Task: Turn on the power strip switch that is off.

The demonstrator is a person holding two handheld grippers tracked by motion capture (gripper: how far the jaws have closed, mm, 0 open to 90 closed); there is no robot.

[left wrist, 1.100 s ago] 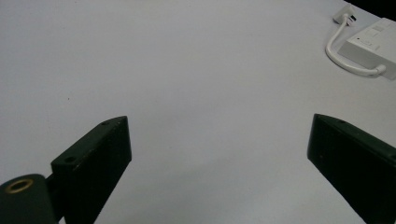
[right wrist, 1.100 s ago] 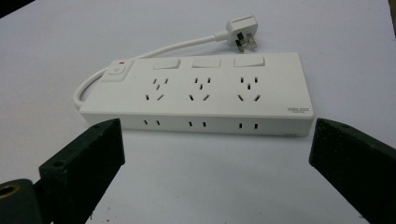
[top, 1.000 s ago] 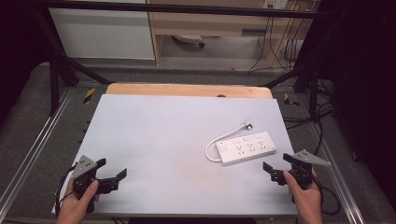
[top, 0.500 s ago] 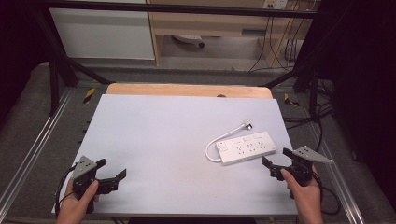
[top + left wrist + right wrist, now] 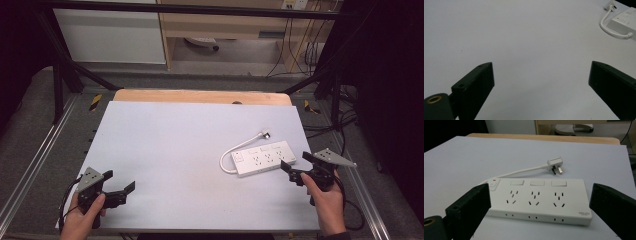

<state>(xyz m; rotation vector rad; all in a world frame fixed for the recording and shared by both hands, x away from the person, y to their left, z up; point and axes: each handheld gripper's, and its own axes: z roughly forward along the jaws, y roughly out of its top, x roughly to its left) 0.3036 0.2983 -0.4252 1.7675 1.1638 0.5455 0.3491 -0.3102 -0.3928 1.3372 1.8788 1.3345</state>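
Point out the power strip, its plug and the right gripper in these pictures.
power strip (image 5: 536, 203): right gripper view, top face by the middle sockets.
plug (image 5: 554, 162): right gripper view, white body behind the pins.
right gripper (image 5: 296, 167): high view, midway between the open jaws' tips.

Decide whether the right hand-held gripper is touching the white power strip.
Apart. In the right gripper view, the right hand-held gripper has its jaws spread wide, short of the power strip, with bare table showing between.
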